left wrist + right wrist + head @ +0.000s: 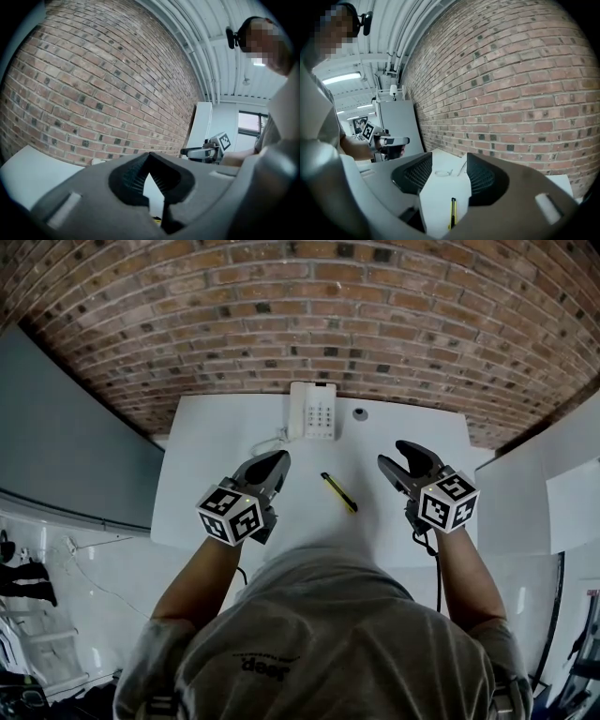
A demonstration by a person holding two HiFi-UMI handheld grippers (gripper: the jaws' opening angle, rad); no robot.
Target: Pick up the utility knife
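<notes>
- The slim yellow-and-black utility knife (338, 491) lies flat on the white counter (216, 446), between the two grippers and touching neither.
- The grey left gripper (281, 461) hovers to its left, jaws pressed together at the tips.
- The grey right gripper (394, 456) has its jaws spread wide (nothing between them).
- A white push-button telephone (313, 411) sits by the brick wall.

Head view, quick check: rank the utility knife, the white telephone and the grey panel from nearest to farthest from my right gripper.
From the right gripper:
1. Utility knife, on the table just to its left.
2. Telephone, at the table's far edge by the brick wall.
3. Grey panel, beyond the table's left side.
</notes>
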